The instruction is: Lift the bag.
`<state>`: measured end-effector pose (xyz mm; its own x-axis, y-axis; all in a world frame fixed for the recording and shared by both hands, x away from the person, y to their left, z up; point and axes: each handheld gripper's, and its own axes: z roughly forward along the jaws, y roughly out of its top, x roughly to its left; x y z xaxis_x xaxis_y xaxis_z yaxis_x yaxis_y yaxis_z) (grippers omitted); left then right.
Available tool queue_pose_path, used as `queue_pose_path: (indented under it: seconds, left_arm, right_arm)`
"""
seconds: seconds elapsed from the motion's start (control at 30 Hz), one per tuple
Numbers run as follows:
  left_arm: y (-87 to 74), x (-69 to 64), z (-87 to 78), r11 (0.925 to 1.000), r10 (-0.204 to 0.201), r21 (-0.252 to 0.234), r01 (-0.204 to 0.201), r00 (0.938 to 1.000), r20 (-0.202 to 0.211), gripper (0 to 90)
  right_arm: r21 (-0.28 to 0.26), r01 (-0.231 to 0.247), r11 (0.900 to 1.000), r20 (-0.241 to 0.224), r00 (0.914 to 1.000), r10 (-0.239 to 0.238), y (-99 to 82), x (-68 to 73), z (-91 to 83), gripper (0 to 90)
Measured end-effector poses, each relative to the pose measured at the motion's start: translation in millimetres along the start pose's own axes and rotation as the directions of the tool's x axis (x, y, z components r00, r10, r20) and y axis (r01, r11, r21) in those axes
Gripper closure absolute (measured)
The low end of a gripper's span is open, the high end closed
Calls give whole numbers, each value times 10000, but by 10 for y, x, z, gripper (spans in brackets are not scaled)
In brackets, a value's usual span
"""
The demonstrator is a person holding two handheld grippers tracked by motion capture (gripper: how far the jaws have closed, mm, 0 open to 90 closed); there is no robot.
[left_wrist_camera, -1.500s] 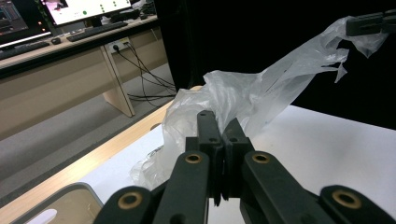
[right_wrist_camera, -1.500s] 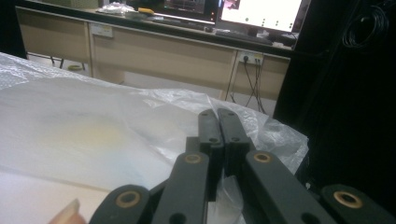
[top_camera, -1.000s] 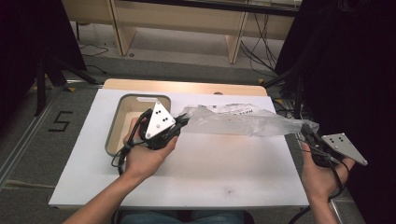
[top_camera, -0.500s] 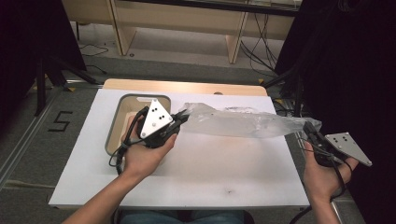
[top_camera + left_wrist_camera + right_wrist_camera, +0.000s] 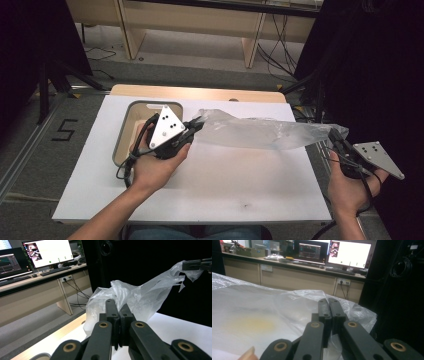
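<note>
The white counter (image 5: 210, 185) is carrying everything, its far edge lying against a strip of bare wood. A clear plastic bag (image 5: 260, 132) is stretching across the counter's far half, from beside the tray out past the right edge, and is hanging slightly above the surface. A shallow grey-rimmed tray (image 5: 120, 135) is sitting near the far left corner, partly hidden behind the left hand. The left gripper (image 5: 196, 125) is pinching the bag's left end, its jaws closed tight on the film. The right gripper (image 5: 336, 136) is holding the bag's other end beyond the right edge, jaws likewise clamped on plastic. A yellowish patch, possibly a stain, is showing through the film in the right gripper view.
</note>
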<state>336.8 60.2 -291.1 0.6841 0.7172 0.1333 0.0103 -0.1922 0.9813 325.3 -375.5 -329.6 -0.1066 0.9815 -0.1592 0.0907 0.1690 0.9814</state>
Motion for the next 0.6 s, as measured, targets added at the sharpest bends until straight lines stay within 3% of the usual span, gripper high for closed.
queue_pose_path:
  seconds: [0.6]
  left_arm:
    - [134,-133,-105,9984,67,-556,-39,9987,499,891]
  right_arm:
    - [-156,-46,9999,135,9999,48,32,-24,-36,898]
